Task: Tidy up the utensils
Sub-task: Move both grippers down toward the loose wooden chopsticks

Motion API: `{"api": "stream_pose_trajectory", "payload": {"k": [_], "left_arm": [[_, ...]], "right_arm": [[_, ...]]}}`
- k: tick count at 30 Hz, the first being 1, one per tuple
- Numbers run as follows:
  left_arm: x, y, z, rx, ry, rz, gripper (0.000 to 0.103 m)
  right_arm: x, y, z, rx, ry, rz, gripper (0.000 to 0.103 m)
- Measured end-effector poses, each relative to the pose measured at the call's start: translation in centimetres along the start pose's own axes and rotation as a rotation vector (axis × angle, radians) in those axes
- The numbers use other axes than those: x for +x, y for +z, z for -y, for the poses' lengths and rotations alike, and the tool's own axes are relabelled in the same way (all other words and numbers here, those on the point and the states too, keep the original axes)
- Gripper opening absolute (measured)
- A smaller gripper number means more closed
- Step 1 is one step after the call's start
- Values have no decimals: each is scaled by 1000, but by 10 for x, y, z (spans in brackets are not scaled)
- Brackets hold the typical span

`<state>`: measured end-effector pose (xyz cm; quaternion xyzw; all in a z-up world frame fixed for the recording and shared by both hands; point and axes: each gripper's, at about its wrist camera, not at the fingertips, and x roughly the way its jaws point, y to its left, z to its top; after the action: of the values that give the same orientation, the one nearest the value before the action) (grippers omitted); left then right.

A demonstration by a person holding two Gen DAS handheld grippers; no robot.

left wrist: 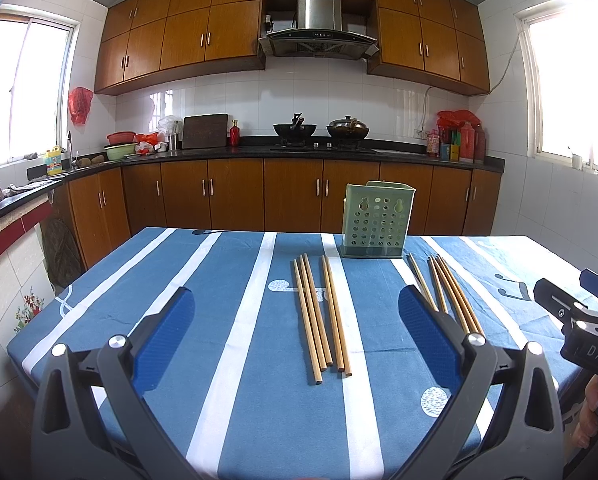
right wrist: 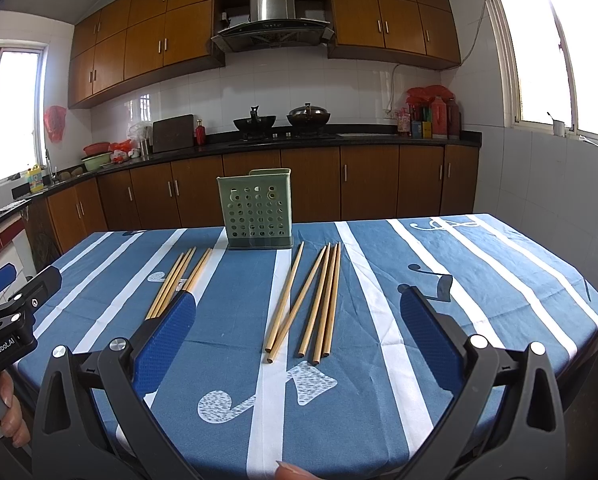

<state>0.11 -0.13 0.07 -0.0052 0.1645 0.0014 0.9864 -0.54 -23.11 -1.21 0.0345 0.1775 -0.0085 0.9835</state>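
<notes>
Open tablecloth (right wrist: 479,280) beside chopsticks (right wrist: 319,300), seemingly unobstructed

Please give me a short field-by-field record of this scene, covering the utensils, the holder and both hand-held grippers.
surface: table with blue and white striped cloth
left chopstick group: five, lying flat, loosely parallel
right chopstick group: five, lying flat, two crossing at the near ends
holder: green perforated utensil holder, upright at the far side of the table, no chopsticks visible in it
left hand-held gripper: open, empty, above the left group
right hand-held gripper: open, empty, above the right group
task state: no chopstick in the holder yet
</notes>
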Motion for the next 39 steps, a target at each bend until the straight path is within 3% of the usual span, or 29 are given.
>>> {"api": "stream_pose_trajectory", "payload": {"k": [26,34,39], "left_arm": [[8,0,4,0,6,-22,99],[45,-1,-10,-15,48,-138,99],[76,2,-31,-73,43,-244,99]], "right_arm": [[9,-6,1,9,-6,-24,101],[49,-2,28,97,-32,-161,101],[93,0,50,153,-60,-296,80]]}}
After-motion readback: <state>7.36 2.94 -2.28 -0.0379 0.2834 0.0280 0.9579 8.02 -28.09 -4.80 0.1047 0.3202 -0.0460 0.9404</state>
